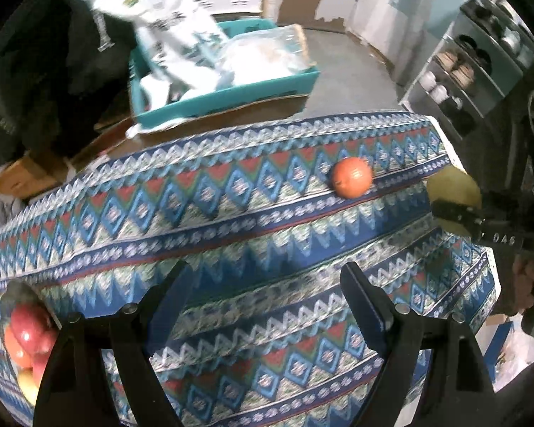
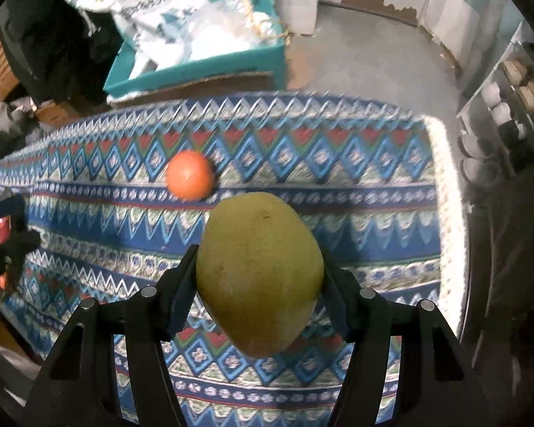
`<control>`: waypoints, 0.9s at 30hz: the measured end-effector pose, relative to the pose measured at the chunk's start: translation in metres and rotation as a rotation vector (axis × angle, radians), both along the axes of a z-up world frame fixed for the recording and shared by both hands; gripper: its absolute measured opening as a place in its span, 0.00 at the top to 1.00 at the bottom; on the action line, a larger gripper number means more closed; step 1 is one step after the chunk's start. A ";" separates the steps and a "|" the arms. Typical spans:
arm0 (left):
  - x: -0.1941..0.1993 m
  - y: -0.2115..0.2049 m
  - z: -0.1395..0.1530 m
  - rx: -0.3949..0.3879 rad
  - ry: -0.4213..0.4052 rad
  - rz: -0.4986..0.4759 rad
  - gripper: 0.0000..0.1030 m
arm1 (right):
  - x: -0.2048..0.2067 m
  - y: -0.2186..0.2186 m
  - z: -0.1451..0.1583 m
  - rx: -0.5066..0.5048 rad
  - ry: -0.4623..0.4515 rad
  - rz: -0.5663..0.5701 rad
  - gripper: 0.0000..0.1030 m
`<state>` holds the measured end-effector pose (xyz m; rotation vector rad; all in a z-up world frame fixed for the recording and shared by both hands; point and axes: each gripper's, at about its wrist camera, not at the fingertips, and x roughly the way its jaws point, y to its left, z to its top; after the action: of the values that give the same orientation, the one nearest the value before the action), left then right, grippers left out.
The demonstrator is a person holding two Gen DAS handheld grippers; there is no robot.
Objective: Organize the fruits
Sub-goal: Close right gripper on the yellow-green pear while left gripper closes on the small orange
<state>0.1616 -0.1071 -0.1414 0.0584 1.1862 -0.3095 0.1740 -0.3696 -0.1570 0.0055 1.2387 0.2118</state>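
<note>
A yellow-green mango [image 2: 260, 270] hangs above the patterned tablecloth [image 2: 338, 163], with my right gripper [image 2: 260, 267] shut on its sides. In the left wrist view the same mango [image 1: 452, 186] shows at the right edge, clamped by the right gripper [image 1: 459, 206]. An orange [image 1: 351, 177] lies alone on the cloth toward the far side, also seen as the orange [image 2: 190, 175] just beyond the mango. My left gripper [image 1: 267, 277] stands open over bare cloth with nothing between its fingers. Red and yellow fruits [image 1: 26, 338] lie in a bowl at the lower left edge.
A teal crate [image 1: 228, 96] with white bags stands on the floor beyond the table's far edge. A shelf rack [image 1: 477, 71] with cups and jars stands at the right. The cloth's right edge [image 2: 445, 213] drops off near the mango.
</note>
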 end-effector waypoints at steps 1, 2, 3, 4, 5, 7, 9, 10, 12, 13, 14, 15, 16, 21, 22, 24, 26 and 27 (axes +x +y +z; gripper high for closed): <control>0.004 -0.008 -0.001 -0.005 0.009 -0.009 0.17 | 0.003 -0.004 0.003 0.001 -0.005 -0.001 0.39; 0.007 -0.014 -0.002 -0.011 0.015 -0.014 0.16 | 0.005 -0.002 0.005 -0.001 -0.011 0.000 0.39; 0.009 -0.020 -0.003 -0.015 0.020 -0.018 0.16 | 0.008 -0.003 0.008 -0.006 -0.020 0.001 0.39; 0.013 -0.029 -0.003 -0.017 0.021 -0.027 0.17 | 0.011 -0.003 0.009 -0.010 -0.029 0.001 0.39; 0.015 -0.035 -0.004 -0.016 0.018 -0.032 0.17 | 0.013 -0.004 0.010 -0.012 -0.036 0.000 0.39; 0.020 -0.051 -0.006 -0.010 0.012 -0.050 0.16 | 0.019 -0.007 0.009 -0.011 -0.043 -0.006 0.39; 0.026 -0.062 -0.009 0.003 0.012 -0.060 0.16 | 0.023 -0.011 0.006 -0.003 -0.046 -0.017 0.39; 0.030 -0.069 -0.011 0.005 0.013 -0.064 0.17 | 0.025 -0.014 0.005 0.001 -0.049 -0.020 0.39; 0.034 -0.075 -0.014 -0.002 0.016 -0.067 0.16 | 0.030 -0.019 0.002 0.003 -0.052 -0.031 0.39; 0.039 -0.080 -0.017 -0.006 0.019 -0.065 0.17 | 0.032 -0.021 0.000 0.007 -0.052 -0.042 0.39; 0.042 -0.082 -0.020 -0.008 0.021 -0.060 0.17 | 0.034 -0.024 -0.002 0.012 -0.050 -0.052 0.39; 0.046 -0.084 -0.022 -0.014 0.022 -0.053 0.17 | 0.036 -0.027 -0.005 0.020 -0.049 -0.062 0.39; 0.049 -0.085 -0.026 -0.020 0.027 -0.044 0.17 | 0.038 -0.028 -0.007 0.024 -0.046 -0.068 0.39; 0.064 -0.090 -0.044 -0.070 0.069 -0.001 0.17 | 0.045 -0.030 -0.023 0.032 -0.015 -0.076 0.39; 0.066 -0.091 -0.048 -0.083 0.078 0.009 0.17 | 0.046 -0.030 -0.025 0.032 -0.011 -0.075 0.39; 0.071 -0.093 -0.054 -0.107 0.096 0.029 0.17 | 0.049 -0.029 -0.028 0.036 -0.006 -0.071 0.39; 0.075 -0.097 -0.059 -0.116 0.104 0.042 0.17 | 0.051 -0.028 -0.030 0.038 -0.002 -0.072 0.39; 0.077 -0.098 -0.061 -0.117 0.105 0.045 0.17 | 0.051 -0.029 -0.031 0.038 -0.001 -0.073 0.39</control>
<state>0.2387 -0.2053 -0.2023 -0.0875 1.2697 -0.3454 0.2255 -0.3986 -0.1884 0.0831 1.2315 0.1716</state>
